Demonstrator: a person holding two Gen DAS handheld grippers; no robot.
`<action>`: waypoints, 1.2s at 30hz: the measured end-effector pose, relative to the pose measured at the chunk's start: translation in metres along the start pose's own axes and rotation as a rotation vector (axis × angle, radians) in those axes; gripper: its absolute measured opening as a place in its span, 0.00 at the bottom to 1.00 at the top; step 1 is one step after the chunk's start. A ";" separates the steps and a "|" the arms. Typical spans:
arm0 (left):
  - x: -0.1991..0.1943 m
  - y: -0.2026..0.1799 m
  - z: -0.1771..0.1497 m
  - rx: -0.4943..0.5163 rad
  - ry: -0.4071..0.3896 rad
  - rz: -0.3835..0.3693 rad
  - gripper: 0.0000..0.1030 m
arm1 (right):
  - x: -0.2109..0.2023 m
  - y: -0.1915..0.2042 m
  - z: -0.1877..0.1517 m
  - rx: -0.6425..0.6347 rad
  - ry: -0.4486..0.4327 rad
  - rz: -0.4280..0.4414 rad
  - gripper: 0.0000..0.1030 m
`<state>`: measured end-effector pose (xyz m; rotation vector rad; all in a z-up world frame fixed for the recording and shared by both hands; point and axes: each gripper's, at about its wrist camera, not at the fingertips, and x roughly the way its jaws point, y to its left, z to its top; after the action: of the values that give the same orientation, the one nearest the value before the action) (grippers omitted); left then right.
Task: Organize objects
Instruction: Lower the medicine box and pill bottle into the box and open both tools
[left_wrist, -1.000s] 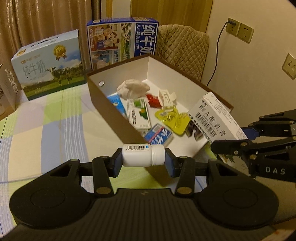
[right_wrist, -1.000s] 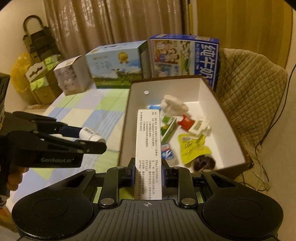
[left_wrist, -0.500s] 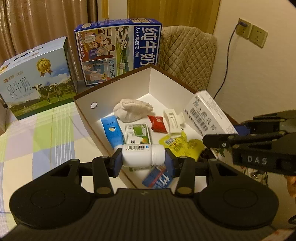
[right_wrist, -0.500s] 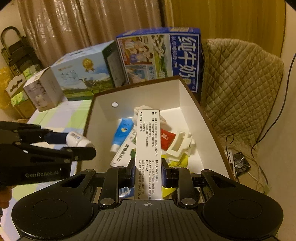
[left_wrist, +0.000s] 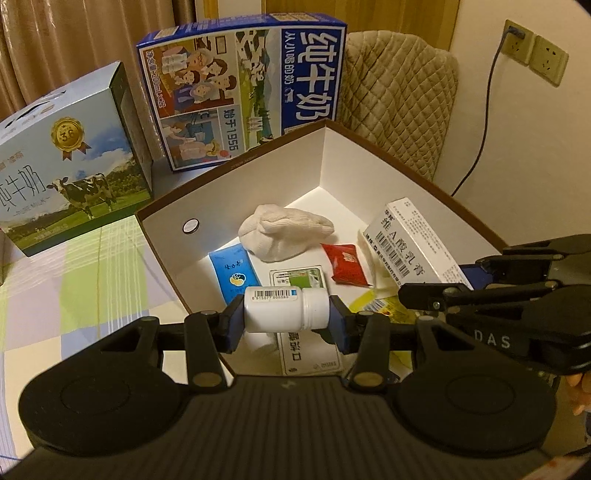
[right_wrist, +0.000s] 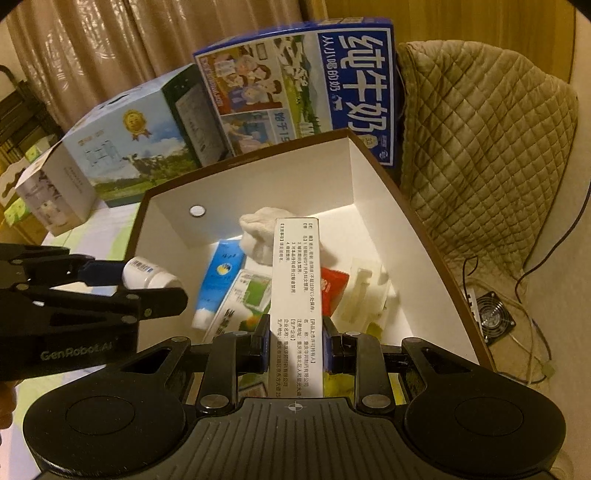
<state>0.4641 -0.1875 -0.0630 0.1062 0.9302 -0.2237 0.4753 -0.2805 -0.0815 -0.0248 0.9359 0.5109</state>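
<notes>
While both loads hang over the box, notes run L to R:

L gripper: clamped end-to-end on pill bottle, held sideways, over near-left part of storage box.
Pill bottle: white smooth plastic cylinder, barcode label on top side, cap end to the right. Risk: round + slick, grip is only on base and cap, so it could pivot or pop out if pads ease unevenly; would roll once dropped.
Box contents: blue tube, white crumpled cloth, green/white flat carton, red foil sachet, yellow pouch partly hidden. Risk: floor is crowded, so anything dropped lands on the clutter, tilted, not flat.
Storage box: rigid card, brown outside, matte white inside, tall straight walls, small round hole in left wall.
R gripper: closed on med carton near its lower end, long axis pointing away.
Med carton: long thin white cardboard, sharp edges, printed text. Risk: most of its length overhangs the pads, may swing; grippers sit close, could clash w/ each other.
Behind: two milk cases, quilted chair cover at right.
</notes>
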 end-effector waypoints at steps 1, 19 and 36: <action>0.002 0.001 0.001 -0.001 0.002 0.001 0.40 | 0.002 0.000 0.001 -0.006 -0.015 -0.001 0.22; 0.022 0.011 0.009 -0.002 0.006 0.008 0.40 | 0.000 -0.007 -0.007 0.020 0.012 -0.028 0.44; -0.023 0.018 -0.006 -0.040 -0.070 0.003 0.84 | -0.046 0.003 -0.035 0.033 -0.009 -0.040 0.61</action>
<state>0.4503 -0.1651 -0.0482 0.0623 0.8642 -0.2043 0.4253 -0.3054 -0.0661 -0.0116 0.9334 0.4577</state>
